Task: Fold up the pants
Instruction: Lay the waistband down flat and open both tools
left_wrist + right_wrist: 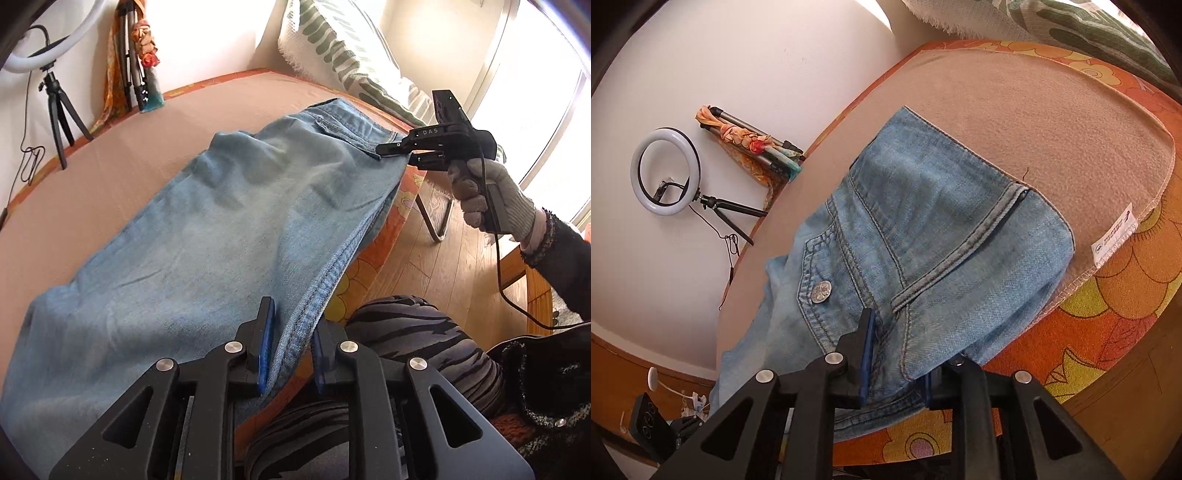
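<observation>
Light blue denim pants [207,236] lie folded lengthwise on a tan blanket [122,155] on the bed. My left gripper [293,332] is shut on the pants' side seam at the near edge. My right gripper [400,153] is shut on the waistband corner at the far end. In the right wrist view the right gripper [897,350] clamps the waistband next to a metal button [820,288], with the pants [942,236] spread ahead.
A patterned pillow [343,55] lies at the bed's head. A ring light on a tripod [665,170] and a draped tripod [136,66] stand by the white wall. The orange floral bedspread [1108,295] hangs at the bed edge. My striped knee [417,339] is near.
</observation>
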Available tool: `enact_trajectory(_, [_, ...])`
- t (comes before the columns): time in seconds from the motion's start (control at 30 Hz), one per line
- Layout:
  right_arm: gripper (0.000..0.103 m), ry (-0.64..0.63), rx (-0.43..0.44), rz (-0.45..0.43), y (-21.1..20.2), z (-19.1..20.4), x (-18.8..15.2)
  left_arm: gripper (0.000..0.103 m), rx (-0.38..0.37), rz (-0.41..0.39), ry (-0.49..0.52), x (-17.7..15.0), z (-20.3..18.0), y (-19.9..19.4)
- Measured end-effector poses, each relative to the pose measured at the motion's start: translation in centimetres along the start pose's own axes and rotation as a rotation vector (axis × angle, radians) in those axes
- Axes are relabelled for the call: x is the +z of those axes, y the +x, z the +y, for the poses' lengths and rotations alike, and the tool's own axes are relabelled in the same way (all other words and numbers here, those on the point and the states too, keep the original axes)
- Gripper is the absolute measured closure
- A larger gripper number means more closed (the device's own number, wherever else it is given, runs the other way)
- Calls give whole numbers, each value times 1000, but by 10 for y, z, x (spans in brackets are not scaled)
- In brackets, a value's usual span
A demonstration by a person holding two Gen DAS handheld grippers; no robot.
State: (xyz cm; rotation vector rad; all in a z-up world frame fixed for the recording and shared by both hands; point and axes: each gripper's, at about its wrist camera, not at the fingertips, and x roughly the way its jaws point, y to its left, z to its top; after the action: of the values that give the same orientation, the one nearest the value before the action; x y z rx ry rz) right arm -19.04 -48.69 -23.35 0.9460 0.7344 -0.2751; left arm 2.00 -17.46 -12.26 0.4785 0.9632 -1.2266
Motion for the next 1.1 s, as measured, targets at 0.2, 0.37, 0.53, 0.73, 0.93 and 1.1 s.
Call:
enact_trajectory(0.2, [78,24,-59,-33,-15,-17,5,87,-25,-99,-138,-19,19,-43])
enact_trajectory(0.37, [76,18,-53,-42,-36,-19,7,84,94,-233,-340,-60,52,-89])
enact_trajectory(0.53, [67,-70,-134,-82,-54,-2,3,81,232,-321,-582,-126,98,-133])
enact_trajectory(0.73, [64,-232,-179,-130,-66,39,-5,75,425,-391,-890,-233,143,-178])
enact_trajectory(0.93, [62,-385,-130,-95,-49,101,-15,75,555,-457,-1179,-331,173,-209])
enact_trajectory(1.1, [60,-516,-61,-25,-22,156,-25,75,536,-507,-1370,-384,190,-204])
